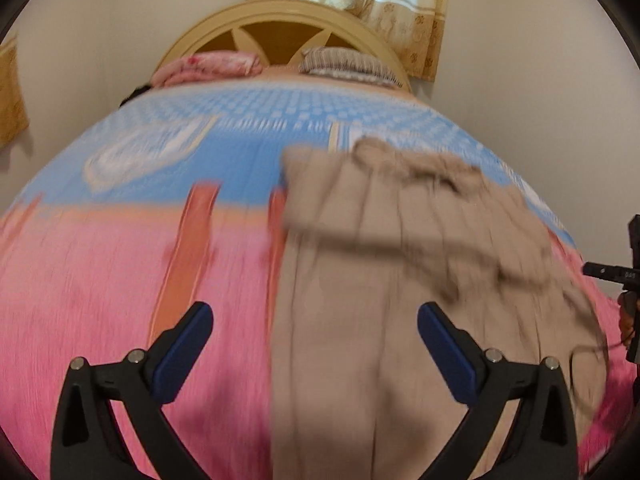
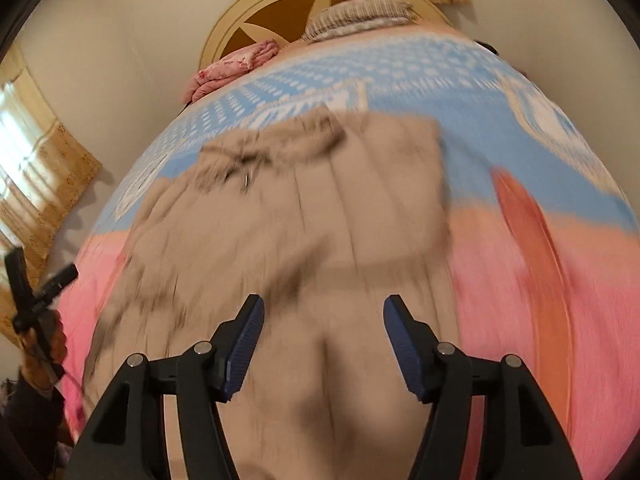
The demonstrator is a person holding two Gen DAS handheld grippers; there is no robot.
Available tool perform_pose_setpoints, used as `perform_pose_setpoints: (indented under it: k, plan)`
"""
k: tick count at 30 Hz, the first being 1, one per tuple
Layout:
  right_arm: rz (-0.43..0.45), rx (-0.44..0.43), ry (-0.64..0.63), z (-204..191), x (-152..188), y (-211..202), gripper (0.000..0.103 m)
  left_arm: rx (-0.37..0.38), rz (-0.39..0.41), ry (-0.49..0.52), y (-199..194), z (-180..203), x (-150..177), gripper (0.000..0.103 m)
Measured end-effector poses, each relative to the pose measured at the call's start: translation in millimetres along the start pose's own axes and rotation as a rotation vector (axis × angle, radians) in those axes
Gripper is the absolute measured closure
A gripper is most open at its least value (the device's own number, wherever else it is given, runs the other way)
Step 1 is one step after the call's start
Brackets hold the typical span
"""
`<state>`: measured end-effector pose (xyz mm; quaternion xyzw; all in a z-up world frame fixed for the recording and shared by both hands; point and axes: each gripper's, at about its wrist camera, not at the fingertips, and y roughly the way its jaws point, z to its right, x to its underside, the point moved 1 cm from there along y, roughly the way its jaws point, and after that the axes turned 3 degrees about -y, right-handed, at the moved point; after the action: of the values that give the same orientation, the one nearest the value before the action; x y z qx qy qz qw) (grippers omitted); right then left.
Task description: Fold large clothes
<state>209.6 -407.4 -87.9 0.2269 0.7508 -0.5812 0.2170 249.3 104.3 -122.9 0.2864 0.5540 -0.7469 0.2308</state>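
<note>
The beige garment [image 1: 400,280] lies on the bed, long axis running from the near edge toward the headboard, part of it already doubled over: in the left wrist view a folded flap sits across its upper half, from about 10 o'clock to 3 o'clock of the cloth, with a rumpled ridge at its far end near 12 o'clock. Both views are motion-blurred, so seams and hems cannot be made out.

The left gripper [image 1: 316,332] hangs above the garment's left edge with its jaws spread wide and nothing between them; one finger is over the cloth, the other over the pink bedspread [image 1: 100,280]. The right gripper [image 2: 323,332] is likewise spread and empty, both fingers over the cloth's near portion.

The judged risks follow from this. A pinch taken at the left edge could catch the bedspread along with the garment and drag it into the fold. The bunched far end, if left unsmoothed, would likely be trapped as a lump. A grab through the doubled flap may lift one layer only and undo it.

Beyond the garment, two pillows [image 1: 340,62] rest at 12 o'clock against the headboard [image 1: 280,12], with curtains [image 1: 404,8] behind.
</note>
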Motion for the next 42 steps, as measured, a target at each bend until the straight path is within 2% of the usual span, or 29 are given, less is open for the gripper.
perform_pose_setpoints:
  k: [3, 4, 8, 11, 13, 16, 18, 22, 25, 28, 31, 33, 34, 35, 37, 38, 42]
  plan:
    - [0.021, 0.000, 0.060, 3, 54, -34, 0.040, -0.022, -0.023, -0.009, -17, -6, 44, 0.000]
    - [0.019, 0.006, 0.086, 7, 72, -43, 0.040, -0.021, -0.029, -0.015, -17, -5, 49, 0.000]
    - [0.013, 0.052, 0.133, 15, 124, -67, 0.038, 0.036, -0.080, -0.089, -21, -14, 82, 0.000]
    - [0.007, 0.050, 0.181, 20, 155, -76, 0.038, 0.078, -0.118, -0.136, -16, -12, 100, 0.000]
    - [0.003, 0.042, 0.199, 20, 170, -76, 0.038, 0.093, -0.125, -0.130, -18, -6, 112, 0.000]
    - [-0.006, 0.015, 0.203, 15, 182, -70, 0.038, 0.113, -0.123, -0.106, -19, 2, 121, 0.000]
    - [-0.009, 0.018, 0.191, 12, 187, -65, 0.038, 0.095, -0.109, -0.084, -18, 8, 125, 0.000]
    - [0.024, 0.004, 0.195, 12, 189, -66, 0.038, 0.096, -0.088, -0.074, -21, 10, 128, 0.000]
    - [0.030, -0.054, 0.195, 6, 191, -67, 0.039, 0.125, -0.073, -0.034, -31, 19, 131, 0.006]
    - [0.042, -0.056, 0.167, -2, 190, -67, 0.044, 0.132, -0.069, -0.017, -30, 24, 130, 0.006]
    - [0.033, -0.080, 0.186, 1, 186, -57, 0.061, 0.147, -0.091, -0.059, -15, 21, 128, 0.008]
    - [0.032, -0.101, 0.208, 5, 186, -51, 0.075, 0.147, -0.073, -0.072, -17, 20, 125, 0.027]
    - [0.037, -0.111, 0.208, 4, 186, -52, 0.078, 0.148, -0.073, -0.063, -20, 21, 124, 0.057]
    - [0.050, -0.120, 0.199, 2, 187, -55, 0.085, 0.159, -0.079, -0.051, -21, 21, 124, 0.077]
    - [0.081, -0.147, 0.192, -1, 188, -65, 0.091, 0.170, -0.062, -0.026, -32, 22, 123, 0.088]
    - [0.093, -0.162, 0.193, -3, 188, -71, 0.092, 0.188, -0.042, -0.012, -44, 22, 122, 0.090]
    - [0.182, -0.259, 0.212, -6, 183, -111, 0.094, 0.293, 0.043, -0.028, -95, 19, 110, 0.092]
